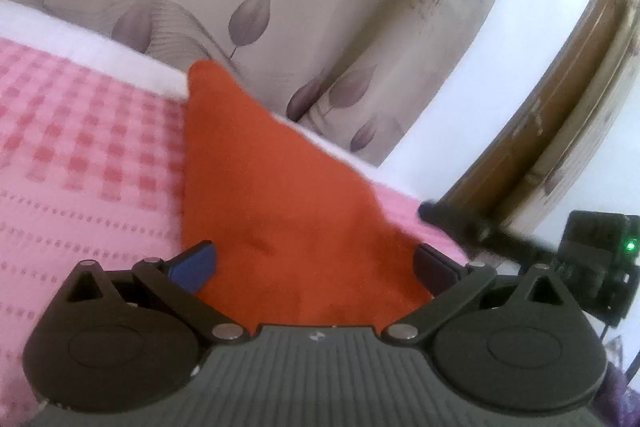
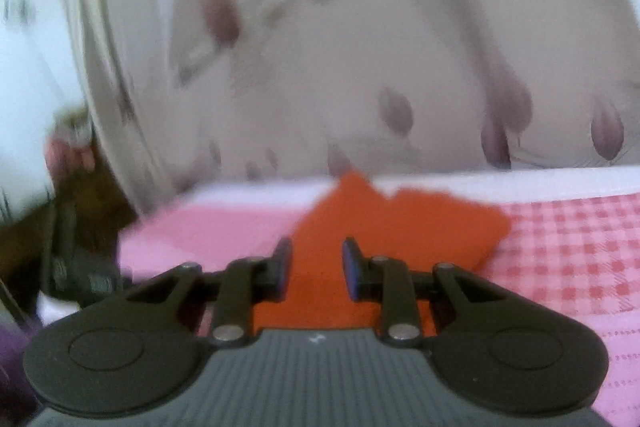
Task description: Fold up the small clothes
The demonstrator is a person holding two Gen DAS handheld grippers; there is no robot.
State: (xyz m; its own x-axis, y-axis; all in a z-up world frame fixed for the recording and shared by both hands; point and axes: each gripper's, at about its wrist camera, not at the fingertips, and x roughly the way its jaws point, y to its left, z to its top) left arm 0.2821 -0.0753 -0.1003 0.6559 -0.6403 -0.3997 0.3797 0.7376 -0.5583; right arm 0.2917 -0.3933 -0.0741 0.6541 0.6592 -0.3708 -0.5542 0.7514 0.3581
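An orange cloth (image 1: 280, 195) lies flat on the pink checked bed cover (image 1: 80, 155), tapering to a point at the far white edge. My left gripper (image 1: 312, 263) hovers low over the cloth's near end, jaws wide open, blue-padded fingers (image 1: 196, 263) on either side of it without touching. In the blurred right wrist view the same orange cloth (image 2: 400, 219) spreads ahead of and under my right gripper (image 2: 316, 263). Its jaws stand a narrow gap apart, with cloth showing through the gap. The pads do not appear to press on it.
A beige curtain with purple leaves (image 1: 248, 15) hangs right behind the bed. A wooden frame (image 1: 560, 131) and a black device with a green light (image 1: 600, 267) stand at the bed's right end. The cover's white edge (image 2: 500, 183) runs along the far side.
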